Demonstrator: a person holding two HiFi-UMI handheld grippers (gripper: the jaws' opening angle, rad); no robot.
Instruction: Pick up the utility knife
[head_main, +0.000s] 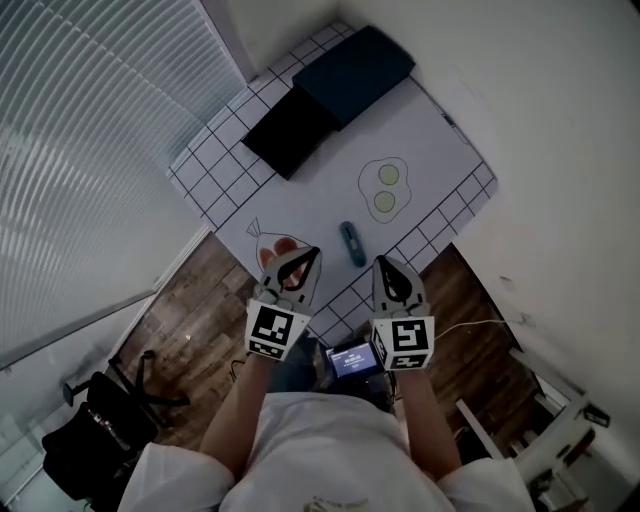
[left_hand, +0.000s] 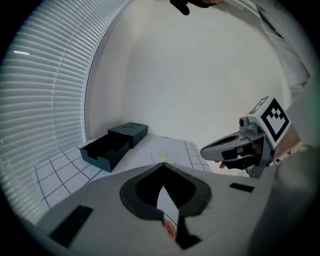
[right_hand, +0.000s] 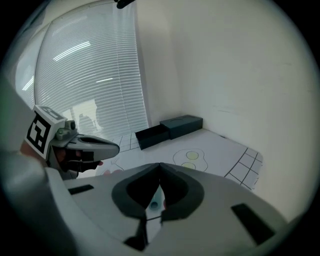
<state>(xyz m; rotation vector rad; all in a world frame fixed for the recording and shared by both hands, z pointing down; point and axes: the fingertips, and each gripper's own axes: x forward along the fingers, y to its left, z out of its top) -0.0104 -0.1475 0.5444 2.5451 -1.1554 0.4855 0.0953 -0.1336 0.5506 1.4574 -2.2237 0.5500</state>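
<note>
**Both grippers closed and empty; utility knife on the mat ahead, between them**

The slim blue utility knife (head_main: 352, 243) lies flat on the white table mat with a black grid border (head_main: 440, 160), just in front of the printed fried-egg outline (head_main: 385, 187) and well apart from the dark open box (head_main: 325, 95) at the far end. The left gripper (head_main: 316, 251) and right gripper (head_main: 384, 261) are held side by side at the near edge, each with its jaw tips together and nothing between them. The knife sits ahead of both tips, in the gap between them, and touches neither. Its long axis runs roughly away from the person, slightly skewed. The right gripper appears marginally nearer to the knife's near end. Either jaw pair must open before it can close across the knife's narrow width.
</note>
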